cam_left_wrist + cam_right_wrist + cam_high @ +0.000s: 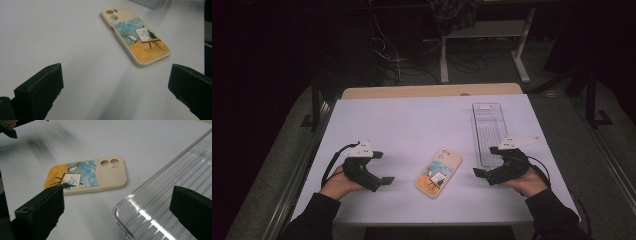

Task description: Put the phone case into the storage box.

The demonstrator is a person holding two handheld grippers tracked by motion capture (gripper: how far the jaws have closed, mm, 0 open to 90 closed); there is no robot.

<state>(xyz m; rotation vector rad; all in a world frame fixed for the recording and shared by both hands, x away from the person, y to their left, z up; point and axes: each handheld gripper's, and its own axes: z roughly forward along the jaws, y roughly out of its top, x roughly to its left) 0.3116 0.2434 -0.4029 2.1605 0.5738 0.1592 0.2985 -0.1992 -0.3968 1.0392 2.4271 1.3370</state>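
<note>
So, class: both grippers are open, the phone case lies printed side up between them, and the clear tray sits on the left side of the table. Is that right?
Not quite. The clear tray sits on the right side of the table, by the right gripper, as the high view shows. Both grippers, left gripper included, are open, and the phone case lies printed side up between them.

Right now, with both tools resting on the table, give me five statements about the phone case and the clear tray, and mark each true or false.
1. The phone case lies between the left tool and the right tool. True.
2. The left tool grips the phone case. False: its jaws stand open, apart from it.
3. The clear tray lies near the right tool. True.
4. The phone case sits inside the tray. False: it lies on the white table.
5. The case's printed side faces up. True.
</note>
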